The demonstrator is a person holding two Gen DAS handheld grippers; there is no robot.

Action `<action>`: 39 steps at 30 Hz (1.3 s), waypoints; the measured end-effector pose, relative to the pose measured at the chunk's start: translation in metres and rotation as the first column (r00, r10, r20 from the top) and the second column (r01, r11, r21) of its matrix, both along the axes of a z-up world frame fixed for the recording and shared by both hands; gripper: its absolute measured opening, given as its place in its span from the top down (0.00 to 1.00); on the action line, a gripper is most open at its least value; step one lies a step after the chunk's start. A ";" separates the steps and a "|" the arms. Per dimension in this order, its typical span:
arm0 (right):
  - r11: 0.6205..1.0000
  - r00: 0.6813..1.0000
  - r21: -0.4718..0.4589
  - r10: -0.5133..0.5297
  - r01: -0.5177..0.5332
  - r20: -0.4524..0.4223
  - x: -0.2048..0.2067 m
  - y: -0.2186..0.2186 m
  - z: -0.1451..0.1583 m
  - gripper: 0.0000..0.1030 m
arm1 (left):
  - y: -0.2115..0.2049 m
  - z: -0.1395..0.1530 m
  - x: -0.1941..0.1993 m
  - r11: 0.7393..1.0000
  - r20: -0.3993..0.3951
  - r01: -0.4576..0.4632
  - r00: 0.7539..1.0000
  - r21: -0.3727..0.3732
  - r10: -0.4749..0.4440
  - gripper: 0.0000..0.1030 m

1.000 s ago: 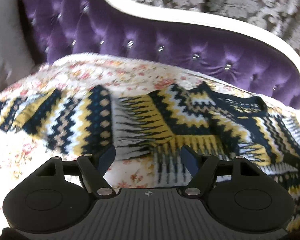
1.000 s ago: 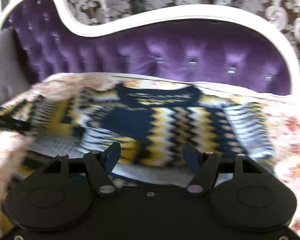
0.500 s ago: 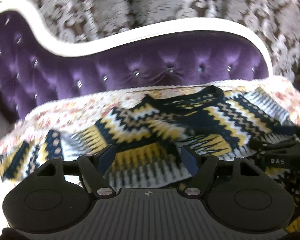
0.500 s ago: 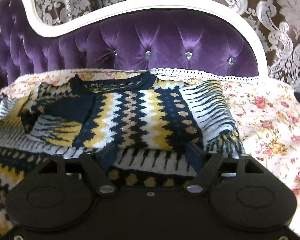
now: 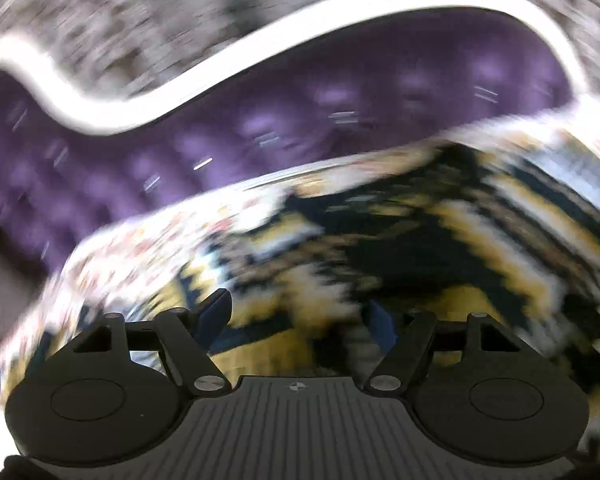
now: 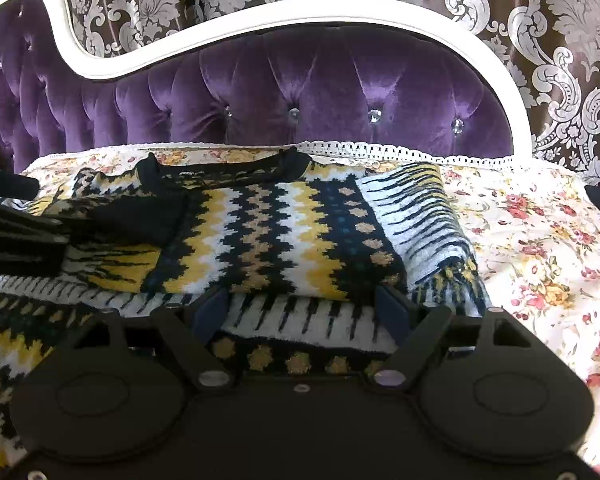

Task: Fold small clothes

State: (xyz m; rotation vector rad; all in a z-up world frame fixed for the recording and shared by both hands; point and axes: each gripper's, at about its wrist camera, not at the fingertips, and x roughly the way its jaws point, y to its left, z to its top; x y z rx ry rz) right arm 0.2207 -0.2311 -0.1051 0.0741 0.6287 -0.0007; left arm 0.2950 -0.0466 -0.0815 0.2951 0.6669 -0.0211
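Fingers (image 5: 216,312) of my left gripper (image 5: 300,316) stand apart, holding nothing; blurred zigzag sweater (image 5: 400,248) just ahead. On my right gripper (image 6: 304,308), fingers are apart and empty over the sweater's hem; beyond them both sleeves look folded in, the bottom fold left to do.

Left wrist view: heavy motion blur smears the sweater (image 5: 440,240), the purple headboard (image 5: 340,120) and the wallpaper into streaks; only the left gripper (image 5: 300,316), fixed to the camera, stays sharp. Right wrist view: sharp and evenly lit by soft, bright light, with glints on the headboard's crystal buttons (image 6: 374,115) beyond the right gripper (image 6: 304,308). The floral bedspread (image 6: 540,240) to its right looks slightly washed out. Fisheye distortion bows the white frame (image 6: 300,10) in both views; corners darken.
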 end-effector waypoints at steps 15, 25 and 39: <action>1.000 1.000 0.007 -0.001 0.001 0.005 0.000 -0.001 0.000 0.21 | 0.072 -0.004 0.010 0.942 -0.139 -0.135 0.986 -0.308 0.096 0.31; 1.000 1.000 0.012 -0.002 0.002 0.008 0.000 -0.001 0.000 0.21 | 0.096 -0.003 0.013 0.868 -0.074 -0.167 0.986 -0.467 0.149 0.46; 1.000 1.000 0.010 -0.004 0.004 0.013 -0.001 -0.001 0.001 0.21 | 0.114 -0.009 0.007 0.823 -0.069 -0.168 0.985 -0.543 0.155 0.93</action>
